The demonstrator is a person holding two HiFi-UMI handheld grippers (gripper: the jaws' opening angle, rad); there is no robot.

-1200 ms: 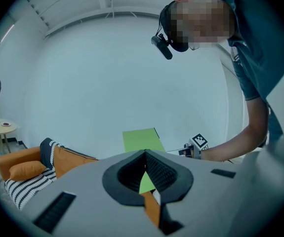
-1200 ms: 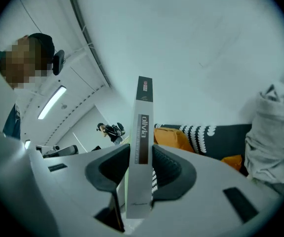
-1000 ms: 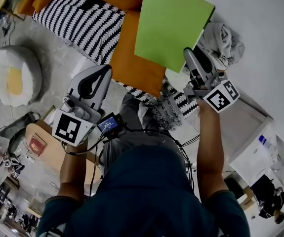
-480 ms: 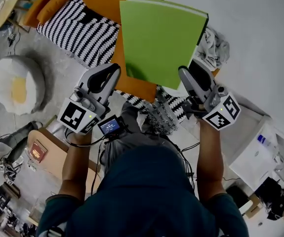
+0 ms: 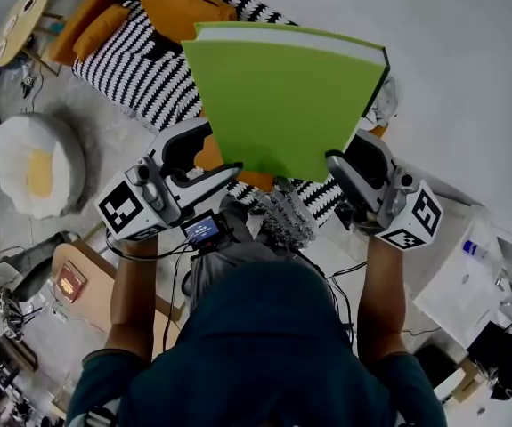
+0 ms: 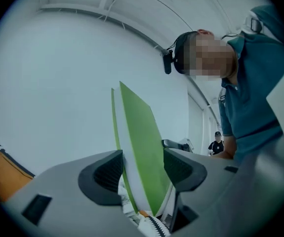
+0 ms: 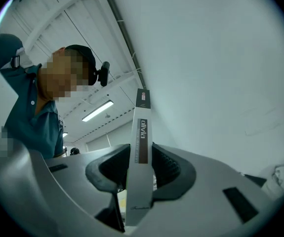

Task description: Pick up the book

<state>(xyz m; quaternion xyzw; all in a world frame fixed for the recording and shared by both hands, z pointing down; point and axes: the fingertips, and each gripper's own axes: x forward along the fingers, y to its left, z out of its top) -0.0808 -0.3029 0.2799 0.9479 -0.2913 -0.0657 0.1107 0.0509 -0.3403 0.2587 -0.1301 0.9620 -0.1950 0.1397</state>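
The book has a bright green cover and white pages, and it is held up in the air, tilted, in front of the white wall. My right gripper is shut on its lower right edge; in the right gripper view the white spine is pinched between the pads of that gripper. My left gripper is at the book's lower left edge with its jaws opening. In the left gripper view the book stands between that gripper's pads with a gap on the cover side.
Below lies a black-and-white striped sofa with orange cushions and a grey cloth. A white pouf with a yellow centre and a round wooden table stand left; a low wooden table and a white cabinet are nearer.
Both grippers rose with the book, which came up closer to the head camera. The left gripper swung in to the book's lower left edge and its jaws spread around it.
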